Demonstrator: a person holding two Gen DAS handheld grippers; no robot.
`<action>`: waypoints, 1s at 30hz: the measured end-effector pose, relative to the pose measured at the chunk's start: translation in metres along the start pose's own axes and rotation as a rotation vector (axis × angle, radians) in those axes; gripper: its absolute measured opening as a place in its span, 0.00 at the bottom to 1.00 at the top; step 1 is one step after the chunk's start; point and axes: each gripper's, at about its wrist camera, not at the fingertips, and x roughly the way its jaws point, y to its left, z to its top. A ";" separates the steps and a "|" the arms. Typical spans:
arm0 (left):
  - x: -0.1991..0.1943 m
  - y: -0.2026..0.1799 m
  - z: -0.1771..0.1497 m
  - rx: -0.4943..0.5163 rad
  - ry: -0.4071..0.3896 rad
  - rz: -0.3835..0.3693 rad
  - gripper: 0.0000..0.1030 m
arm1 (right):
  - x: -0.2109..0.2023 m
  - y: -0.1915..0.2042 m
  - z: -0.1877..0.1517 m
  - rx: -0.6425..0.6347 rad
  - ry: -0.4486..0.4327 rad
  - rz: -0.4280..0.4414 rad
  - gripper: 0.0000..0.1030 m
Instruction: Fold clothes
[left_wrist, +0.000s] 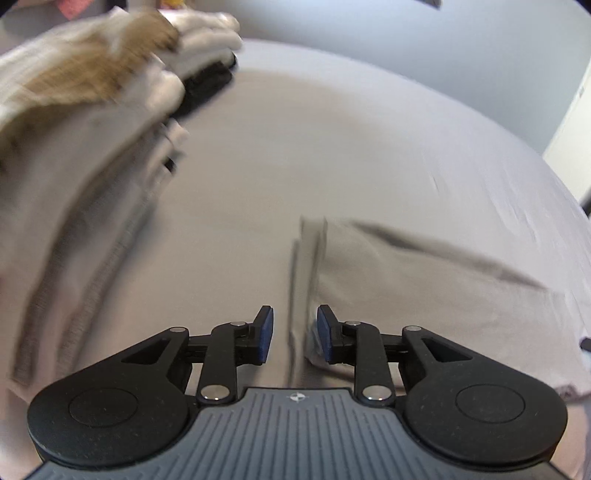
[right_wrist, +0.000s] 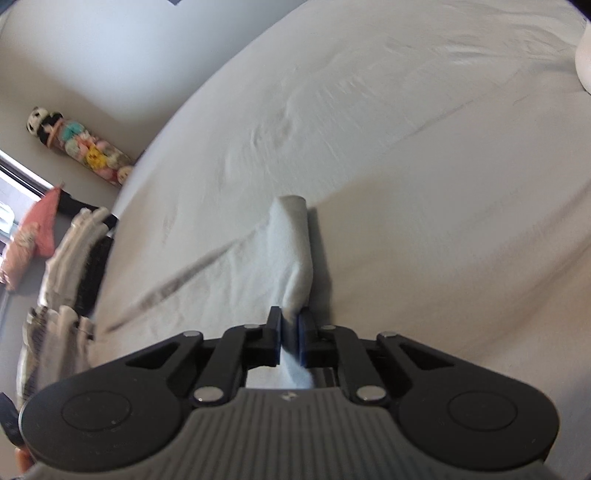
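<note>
Cloth is the whole problem at this moment: a pale, soft fabric garment (right_wrist: 291, 258) lies spread on the bed, one bunched ridge of it lifted and pinched between the pads of the right gripper (right_wrist: 290, 334), whose jaws are nearly together and clamped on that fold. In the left wrist view the same garment (left_wrist: 424, 295) shows a straight hem or seam running up from between the fingers of the left gripper (left_wrist: 295, 332). Those jaws stand narrowly apart with cloth lying under the gap, and the pads do not appear to press on it.

By its look the fabric is light, limp and thin. It will drape and slide rather than hold a crease, so an edge or corner is the better place to take it, where two layers can be caught together; a grip in the middle would only raise a tent.

Beneath it, the light grey bedsheet (right_wrist: 424, 155) is broad, soft and faintly wrinkled, and may drag along with the garment. A stack of folded clothes in cream, tan and black (left_wrist: 155, 62) sits at the far left edge, well apart. Beyond the bed stand a plain pale wall (right_wrist: 92, 48) and a clear tube of small plush toys topped by a panda (right_wrist: 79, 142).
</note>
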 end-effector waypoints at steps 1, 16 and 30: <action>-0.004 0.002 0.001 -0.010 -0.022 -0.002 0.30 | -0.004 0.002 0.002 0.009 -0.001 0.016 0.09; -0.011 -0.129 -0.022 0.453 -0.076 -0.372 0.10 | -0.039 0.100 0.040 -0.038 -0.020 0.155 0.09; 0.026 -0.165 -0.068 0.626 0.095 -0.376 0.07 | -0.034 0.155 0.036 -0.097 0.031 0.266 0.08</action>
